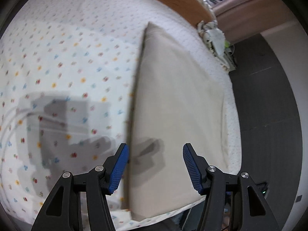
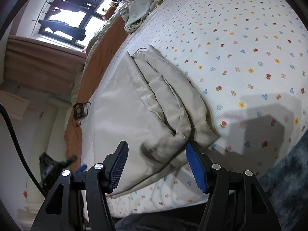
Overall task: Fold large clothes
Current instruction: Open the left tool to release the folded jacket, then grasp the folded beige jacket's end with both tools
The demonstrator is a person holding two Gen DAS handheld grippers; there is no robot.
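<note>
A beige garment [image 1: 173,105] lies folded into a long flat strip on a bed with a white flower-print sheet [image 1: 67,61]. In the right wrist view the same garment [image 2: 154,100] shows layered folds and a drawstring at its far end. My left gripper [image 1: 156,154] is open and empty, hovering above the near end of the garment. My right gripper [image 2: 156,154] is open and empty, just above the garment's near corner. The left gripper [image 2: 55,165] also shows blurred at the lower left of the right wrist view.
An orange blanket [image 2: 100,57] and crumpled light bedding [image 2: 138,9] lie along the far side of the bed. A dark tangle of cord [image 2: 80,109] sits on the blanket. A window [image 2: 73,13] with hanging clothes is behind. Dark floor [image 1: 265,96] borders the bed.
</note>
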